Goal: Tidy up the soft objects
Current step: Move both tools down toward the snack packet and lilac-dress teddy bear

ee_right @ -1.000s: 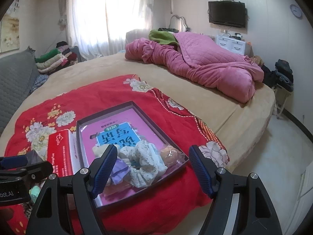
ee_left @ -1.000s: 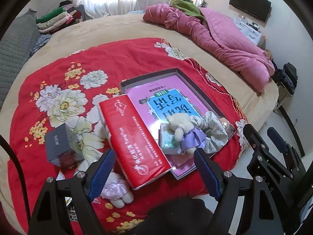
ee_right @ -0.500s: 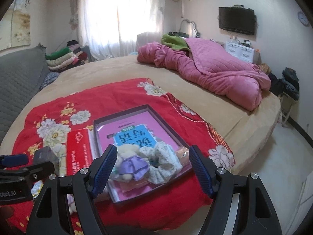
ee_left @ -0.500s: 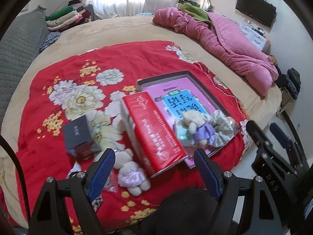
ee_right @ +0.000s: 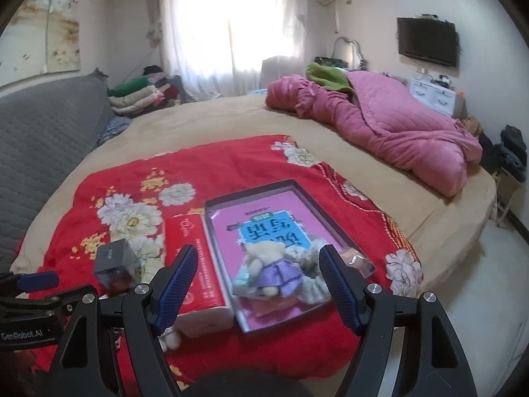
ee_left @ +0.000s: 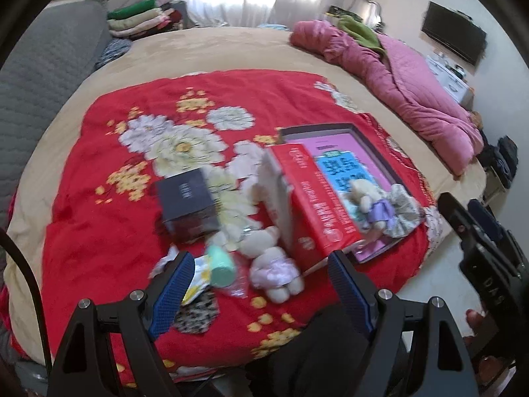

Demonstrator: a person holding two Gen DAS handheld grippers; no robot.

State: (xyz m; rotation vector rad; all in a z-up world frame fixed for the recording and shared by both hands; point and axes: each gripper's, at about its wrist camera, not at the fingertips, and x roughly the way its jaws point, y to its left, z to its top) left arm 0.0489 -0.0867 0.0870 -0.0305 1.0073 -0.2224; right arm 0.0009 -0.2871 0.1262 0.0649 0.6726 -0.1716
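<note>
While one bear (ee_right: 269,269) sits in the tray (ee_right: 211,228), your left gripper (ee_left: 258,292) and right gripper (ee_right: 258,289), both wide and empty, leave a second bear (ee_left: 269,264) at the tray's nine o'clock.

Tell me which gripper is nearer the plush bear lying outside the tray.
Left. The left gripper hangs open right over that plush bear; the right gripper, also open, is off over the tray, beyond the red pack.
</note>
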